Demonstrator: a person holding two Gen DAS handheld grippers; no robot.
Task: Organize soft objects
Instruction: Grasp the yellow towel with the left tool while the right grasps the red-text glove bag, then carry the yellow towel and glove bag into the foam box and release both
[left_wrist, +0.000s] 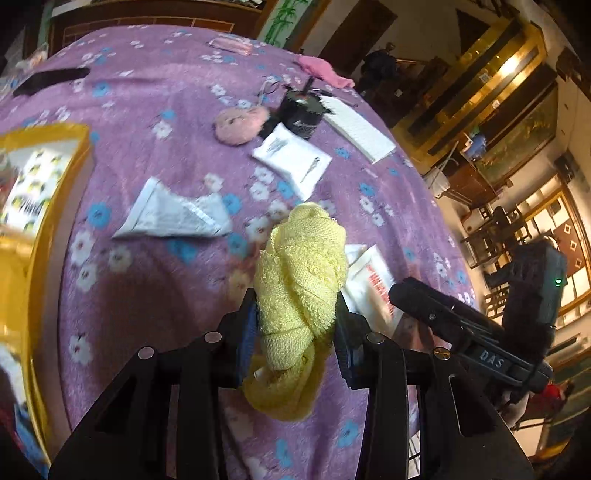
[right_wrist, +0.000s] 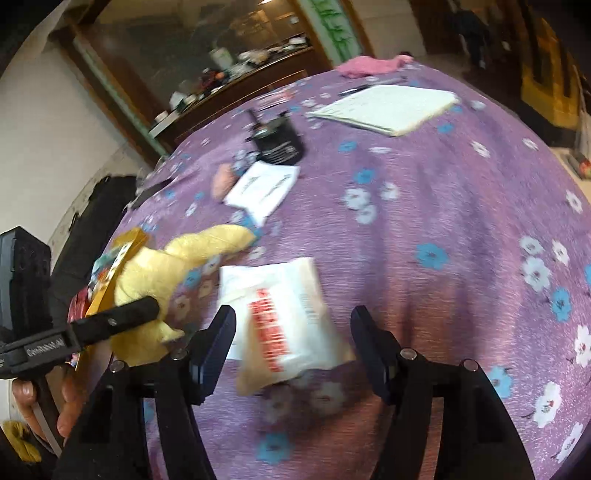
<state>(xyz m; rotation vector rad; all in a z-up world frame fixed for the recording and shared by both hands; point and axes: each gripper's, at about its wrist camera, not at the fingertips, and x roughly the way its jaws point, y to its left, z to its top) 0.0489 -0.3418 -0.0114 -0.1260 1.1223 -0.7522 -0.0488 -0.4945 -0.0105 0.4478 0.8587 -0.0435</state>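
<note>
My left gripper (left_wrist: 295, 314) is shut on a bunched yellow towel (left_wrist: 301, 273) and holds it above the purple flowered tablecloth (left_wrist: 155, 280). The towel also shows in the right wrist view (right_wrist: 177, 266), with the left gripper's finger (right_wrist: 122, 317) across it. My right gripper (right_wrist: 293, 317) is open, its jaws either side of a white packet with red print (right_wrist: 284, 317) on the cloth. A pink plush (left_wrist: 240, 123) and a pink cloth (left_wrist: 321, 70) lie farther back.
A yellow box (left_wrist: 33, 221) stands at the left. White packets (left_wrist: 173, 214) (left_wrist: 291, 157), a notepad (right_wrist: 388, 107), a black pot (left_wrist: 301, 110) and a black phone (left_wrist: 48, 79) lie on the cloth. The table edge drops off at the right.
</note>
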